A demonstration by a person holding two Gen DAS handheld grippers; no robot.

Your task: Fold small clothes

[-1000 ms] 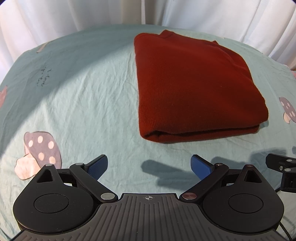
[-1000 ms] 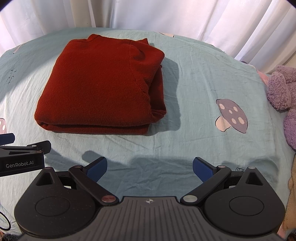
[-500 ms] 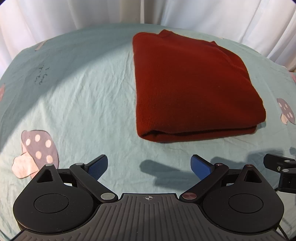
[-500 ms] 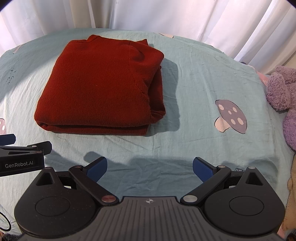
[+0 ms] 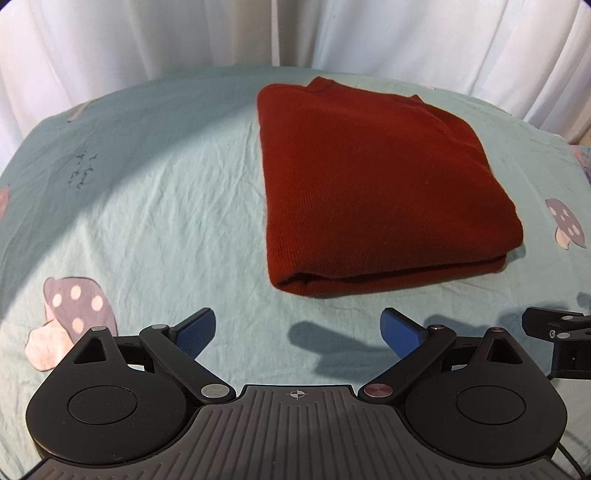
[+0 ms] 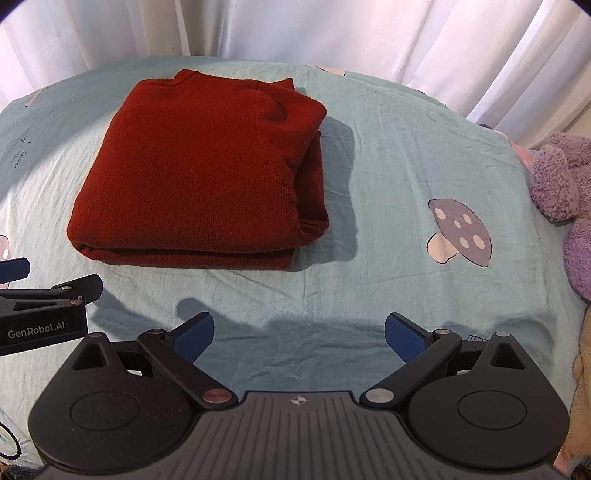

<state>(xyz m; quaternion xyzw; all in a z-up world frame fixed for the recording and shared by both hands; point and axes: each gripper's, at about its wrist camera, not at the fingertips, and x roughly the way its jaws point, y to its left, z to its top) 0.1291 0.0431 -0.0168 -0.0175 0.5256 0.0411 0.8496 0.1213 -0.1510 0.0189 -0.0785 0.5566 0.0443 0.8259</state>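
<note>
Blue pads on both sets of fingers, spread wide, nothing between them. Left gripper (image 5: 298,329) hovers over bare sheet; its left finger (image 5: 195,332) & right finger (image 5: 400,332) are well apart. Right gripper (image 6: 299,332) same: fingers (image 6: 194,334) wide, gripping nothing, above the sheet w/ shadow under it.

Ahead of the left fingers, a bit to the right: red knit sweater (image 5: 373,184), folded into a thick rectangle, lying flat, near folded edge facing the fingers, not touching them. From the right wrist view the sweater (image 6: 207,173) sits ahead & to the left of the fingers; its layered open side faces right, neckline at the far end.

Each gripper shows in the other's view: right one at the far right edge of the left view (image 5: 561,343), left one at the left edge of the right view (image 6: 44,310), marked GenRobot.AI.

Under everything: light teal bedsheet (image 5: 166,206), creased, printed w/ mushrooms – one left of the left fingers (image 5: 74,314), one ahead-right of the right fingers (image 6: 460,232). Purple plush toy (image 6: 561,184) at far right of the right view. White curtain (image 6: 295,29) behind the bed.
</note>
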